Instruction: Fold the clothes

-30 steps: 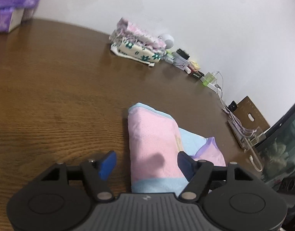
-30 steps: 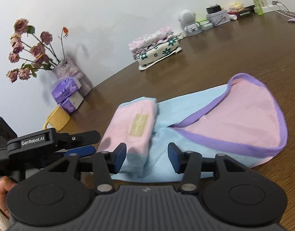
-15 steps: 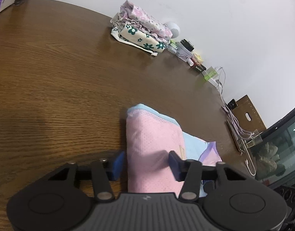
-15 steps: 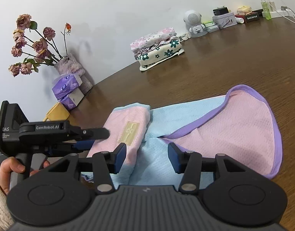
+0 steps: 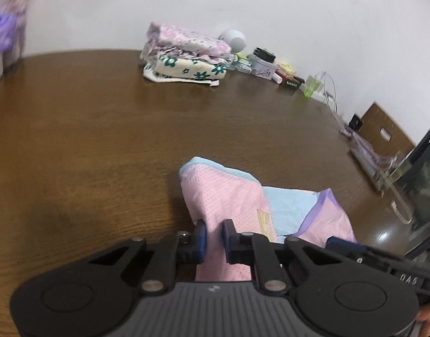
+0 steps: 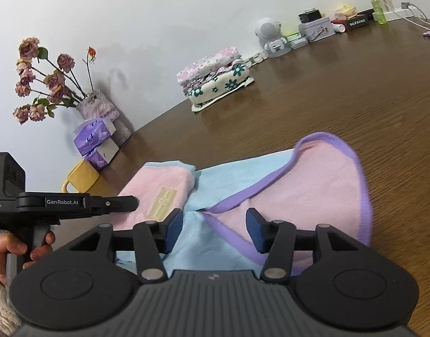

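Left claw (image 5: 213, 237) of mine pinches the folded pink flap of the soft, limp pink-and-blue mesh garment (image 6: 234, 185), while my right claw (image 6: 215, 230) hangs released above it.

- The purple tissue packs (image 5: 2, 32) at the upper left of the left wrist view are blurred and cut by the frame edge.
- The garment's (image 6: 229, 179) near edge is hidden behind the right gripper's body.
- The hand (image 6: 7, 252) is cut off at lower left.
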`<state>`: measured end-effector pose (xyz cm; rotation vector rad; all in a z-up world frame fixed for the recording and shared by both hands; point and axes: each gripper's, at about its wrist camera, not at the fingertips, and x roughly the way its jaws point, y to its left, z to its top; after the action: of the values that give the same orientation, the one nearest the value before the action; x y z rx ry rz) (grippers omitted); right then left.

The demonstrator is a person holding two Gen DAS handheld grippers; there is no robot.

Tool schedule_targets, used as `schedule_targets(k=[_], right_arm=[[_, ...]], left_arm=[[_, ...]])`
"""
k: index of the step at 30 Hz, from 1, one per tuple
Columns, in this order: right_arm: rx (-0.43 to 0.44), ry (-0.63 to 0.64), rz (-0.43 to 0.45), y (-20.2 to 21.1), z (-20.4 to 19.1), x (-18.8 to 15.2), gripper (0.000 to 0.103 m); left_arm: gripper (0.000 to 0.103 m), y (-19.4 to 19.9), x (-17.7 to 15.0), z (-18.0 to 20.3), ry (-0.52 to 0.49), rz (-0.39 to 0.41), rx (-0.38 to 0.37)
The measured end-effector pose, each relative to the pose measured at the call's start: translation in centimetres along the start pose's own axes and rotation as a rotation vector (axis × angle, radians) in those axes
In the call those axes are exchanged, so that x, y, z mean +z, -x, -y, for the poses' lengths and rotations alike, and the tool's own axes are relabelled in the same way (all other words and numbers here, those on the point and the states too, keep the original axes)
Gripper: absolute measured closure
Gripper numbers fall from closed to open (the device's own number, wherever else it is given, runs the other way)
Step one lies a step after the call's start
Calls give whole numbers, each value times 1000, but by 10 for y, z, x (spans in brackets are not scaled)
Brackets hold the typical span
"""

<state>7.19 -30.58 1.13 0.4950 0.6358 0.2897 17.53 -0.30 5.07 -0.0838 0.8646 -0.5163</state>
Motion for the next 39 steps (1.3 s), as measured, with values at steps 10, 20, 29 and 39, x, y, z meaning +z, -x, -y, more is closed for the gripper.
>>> schedule_targets(k=[10,20,29,39], right_arm=[[71,-8,15,22,37,-1,52],[136,10,36,46,62,-6,51],[128,15,58,68,77,-15,50],[85,9,67,75,79,-20,49]], left_arm=[[94,2,16,78,-255,-21,199],[95,-25,5,169,-526,-52,424],[92,-54,-9,215,-617,-102,415],[73,-46,-15,203,-510,-96,300]])
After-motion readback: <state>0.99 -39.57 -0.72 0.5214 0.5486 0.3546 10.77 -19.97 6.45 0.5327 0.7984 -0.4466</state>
